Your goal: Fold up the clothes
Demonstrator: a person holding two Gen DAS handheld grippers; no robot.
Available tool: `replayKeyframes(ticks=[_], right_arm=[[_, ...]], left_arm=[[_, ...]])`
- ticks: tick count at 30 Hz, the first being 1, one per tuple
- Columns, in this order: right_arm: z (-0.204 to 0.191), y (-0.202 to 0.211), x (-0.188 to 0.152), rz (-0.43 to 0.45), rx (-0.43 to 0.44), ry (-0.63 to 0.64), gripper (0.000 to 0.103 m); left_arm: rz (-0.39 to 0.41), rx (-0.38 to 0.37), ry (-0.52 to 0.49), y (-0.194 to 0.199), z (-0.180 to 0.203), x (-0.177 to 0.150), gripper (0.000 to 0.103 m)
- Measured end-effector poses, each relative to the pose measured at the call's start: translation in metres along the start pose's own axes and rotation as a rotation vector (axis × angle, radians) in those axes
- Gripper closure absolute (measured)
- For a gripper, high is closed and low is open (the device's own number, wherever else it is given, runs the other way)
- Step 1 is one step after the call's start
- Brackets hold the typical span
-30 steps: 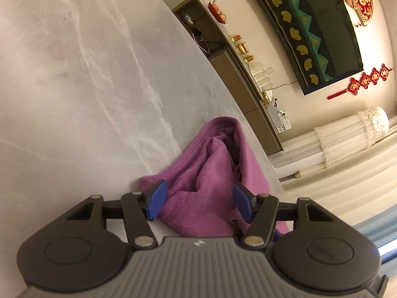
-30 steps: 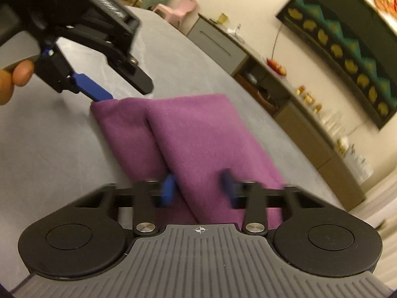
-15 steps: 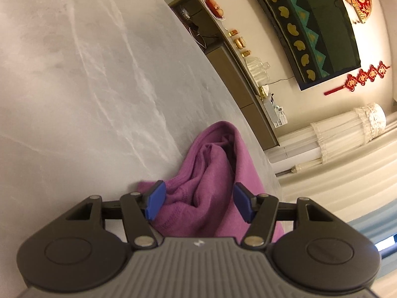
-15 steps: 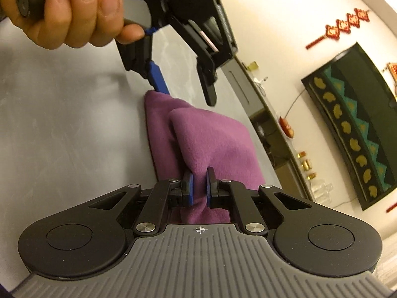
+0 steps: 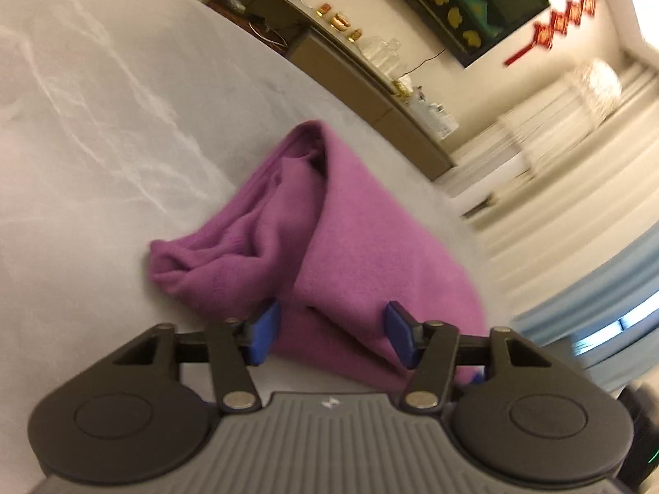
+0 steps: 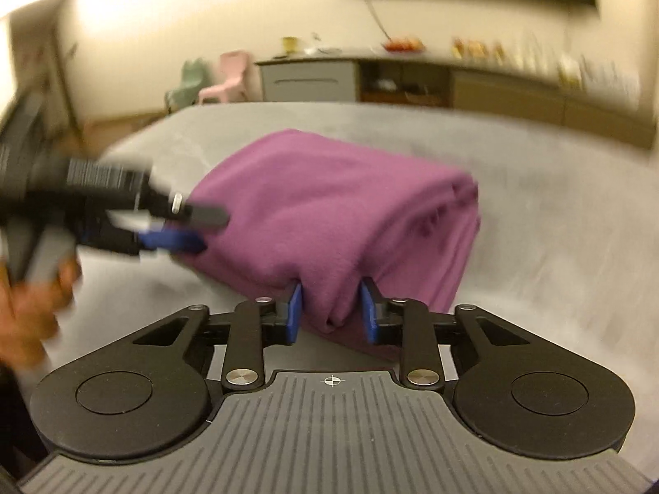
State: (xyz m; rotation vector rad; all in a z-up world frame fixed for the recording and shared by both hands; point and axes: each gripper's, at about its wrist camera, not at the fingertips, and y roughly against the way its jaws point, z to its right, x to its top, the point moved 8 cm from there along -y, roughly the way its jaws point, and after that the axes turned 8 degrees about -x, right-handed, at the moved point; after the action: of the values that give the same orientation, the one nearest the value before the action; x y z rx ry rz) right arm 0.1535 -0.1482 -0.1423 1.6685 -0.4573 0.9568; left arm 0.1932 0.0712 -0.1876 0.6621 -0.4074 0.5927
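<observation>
A purple knit garment lies folded in a thick bundle on the grey marbled table. My left gripper sits at its near edge, blue pads either side of the cloth and not pressing it; the jaws are closing. The right wrist view shows the same garment with a bunched fold between my right gripper's pads; these jaws are opening and the fold sits loosely in the gap. There, the left gripper comes in from the left at the garment's left end, held by a blurred hand.
A long low sideboard with bottles and a fruit dish runs along the far wall beyond the table's edge. Small pink and green chairs stand to its left. Pale curtains hang on the right.
My right gripper rolled level, and its jaws, clamped on a fold half a second ago, have come apart. The left gripper swung sideways and its jaws narrowed a little. The garment now lies doubled over.
</observation>
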Motion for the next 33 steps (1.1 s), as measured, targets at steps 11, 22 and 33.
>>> replayKeyframes(ticks=[11,22,33], right_arm=[[0.017,-0.015,-0.002,-0.099,0.175,-0.283,0.086],[0.030,-0.003,-0.013,-0.089,0.259,-0.224,0.094],[0.055,-0.006,-0.023,-0.102,0.362,-0.491,0.095]], left_arm=[[0.026,-0.076,0.106,0.009,-0.005,0.005,0.057],[0.078,-0.110,0.085,0.014,0.001,0.016,0.088],[0.040,-0.036,0.000,0.024,0.014,-0.026,0.091]])
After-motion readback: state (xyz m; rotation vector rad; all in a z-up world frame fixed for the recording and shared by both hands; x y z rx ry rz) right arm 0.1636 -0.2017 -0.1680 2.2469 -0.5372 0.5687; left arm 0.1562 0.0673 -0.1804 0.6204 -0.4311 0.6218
